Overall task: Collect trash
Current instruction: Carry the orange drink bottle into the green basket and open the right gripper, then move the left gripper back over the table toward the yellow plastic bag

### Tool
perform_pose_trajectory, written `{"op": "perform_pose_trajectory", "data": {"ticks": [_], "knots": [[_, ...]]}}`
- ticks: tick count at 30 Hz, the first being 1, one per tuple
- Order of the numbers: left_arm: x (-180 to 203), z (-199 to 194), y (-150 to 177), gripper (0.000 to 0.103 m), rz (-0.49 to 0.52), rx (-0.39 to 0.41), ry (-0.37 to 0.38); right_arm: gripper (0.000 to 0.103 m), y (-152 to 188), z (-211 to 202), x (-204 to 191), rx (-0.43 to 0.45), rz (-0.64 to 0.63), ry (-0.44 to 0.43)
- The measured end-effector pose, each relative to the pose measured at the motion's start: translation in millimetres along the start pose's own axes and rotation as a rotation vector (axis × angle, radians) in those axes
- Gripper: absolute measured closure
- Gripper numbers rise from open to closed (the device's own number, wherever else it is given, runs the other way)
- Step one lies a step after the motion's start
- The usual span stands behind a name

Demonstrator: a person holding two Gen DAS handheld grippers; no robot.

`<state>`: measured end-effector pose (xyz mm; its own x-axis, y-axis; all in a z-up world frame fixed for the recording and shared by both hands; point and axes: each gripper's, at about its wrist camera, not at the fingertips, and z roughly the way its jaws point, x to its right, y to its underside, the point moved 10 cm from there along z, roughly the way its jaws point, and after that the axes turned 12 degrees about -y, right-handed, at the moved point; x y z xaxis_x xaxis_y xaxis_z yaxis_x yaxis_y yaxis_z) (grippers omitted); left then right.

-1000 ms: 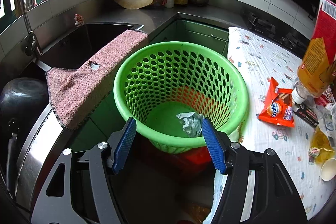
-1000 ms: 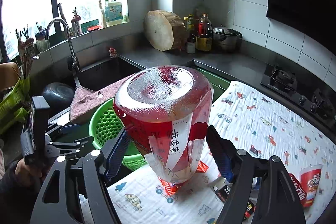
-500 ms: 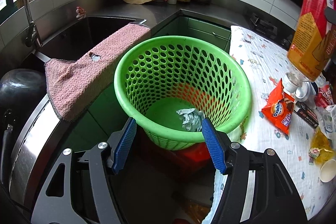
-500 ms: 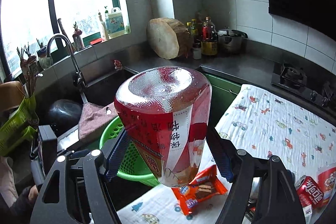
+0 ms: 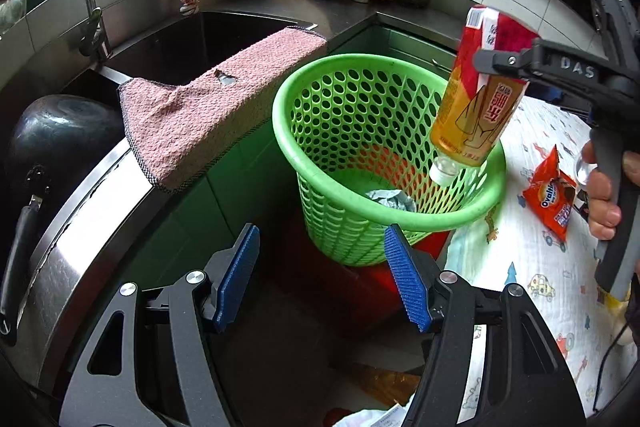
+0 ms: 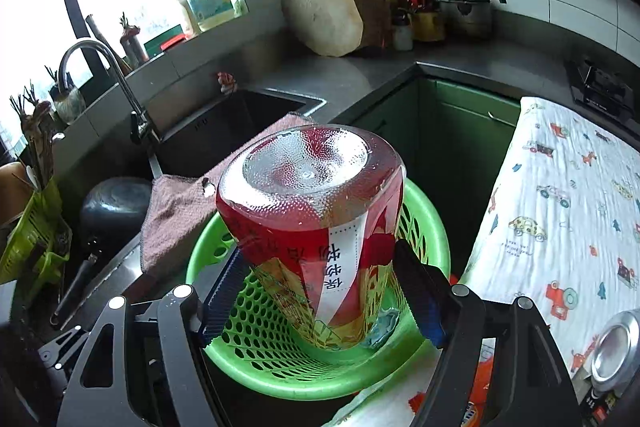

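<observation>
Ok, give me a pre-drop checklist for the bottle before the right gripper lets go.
1. Bottle clamped in right gripper: ok.
2. Cap end pointing down over the basket opening: ok.
3. Basket has room, only a crumpled scrap inside: ok.
4. Left gripper open, empty, outside the basket: ok.
5. Towel clear of the rim: ok.
6. Basket steady on its support: cannot tell.

Home kitchen: sink (image 6: pixel 236 119), faucet (image 6: pixel 108 75), gas stove (image 6: pixel 600 85)
</observation>
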<state>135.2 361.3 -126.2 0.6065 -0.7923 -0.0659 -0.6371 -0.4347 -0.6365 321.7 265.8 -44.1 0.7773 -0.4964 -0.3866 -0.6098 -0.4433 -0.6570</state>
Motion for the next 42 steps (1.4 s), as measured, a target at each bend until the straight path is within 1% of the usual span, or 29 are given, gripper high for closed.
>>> {"op": "perform_pose_trajectory", "data": {"ticks": [6, 7, 8, 10, 11, 16, 23, 27, 31, 35, 40, 42], "knots": [[-0.4, 0.7, 1.7, 0.038, 0.009, -0.002, 0.000, 0.031, 6.1, 18.0, 6.4, -0.022, -0.014, 0.011], [0.3, 0.4, 2.0, 0.038, 0.011, -0.001, 0.001, 0.029, 6.7, 18.2, 5.8, -0.025, -0.015, -0.001], [0.8, 0.4, 2.4, 0.038, 0.012, -0.002, 0.002, 0.025, 6.5, 16.2, 3.6, -0.020, -0.020, -0.010], [1.9, -0.1, 3.5, 0.038, 0.014, -0.001, 0.008, 0.023, 3.7, 7.3, -0.2, 0.001, -0.041, 0.001], [2.7, -0.3, 4.4, 0.038, 0.016, -0.004, 0.008, 0.020, 3.2, 3.6, -4.9, -0.002, -0.052, -0.013], [5.5, -4.9, 3.4, 0.038, 0.019, 0.002, 0.018, 0.020, 1.3, -29.4, -20.8, 0.020, -0.110, -0.009], [16.1, -18.3, -4.0, 0.038, 0.032, 0.030, 0.051, 0.019, 13.2, -107.7, -33.9, 0.053, -0.139, 0.002], [32.0, -30.3, -6.1, 0.037, 0.046, 0.048, 0.093, 0.019, 38.1, -155.8, -30.5, 0.043, -0.125, 0.029], [58.4, -47.8, -5.0, 0.036, 0.098, 0.072, 0.131, 0.019, 72.6, -202.8, -14.7, 0.028, -0.115, 0.085], [88.4, -68.5, -2.3, 0.034, 0.143, 0.101, 0.174, 0.019, 110.1, -249.2, 10.3, 0.020, -0.077, 0.131], [126.1, -95.3, 1.3, 0.028, 0.189, 0.133, 0.241, 0.016, 159.3, -304.3, 46.8, 0.011, -0.034, 0.214], [142.3, -104.4, 3.9, 0.027, 0.208, 0.142, 0.268, 0.015, 179.8, -323.0, 63.2, 0.007, -0.020, 0.264]]}}
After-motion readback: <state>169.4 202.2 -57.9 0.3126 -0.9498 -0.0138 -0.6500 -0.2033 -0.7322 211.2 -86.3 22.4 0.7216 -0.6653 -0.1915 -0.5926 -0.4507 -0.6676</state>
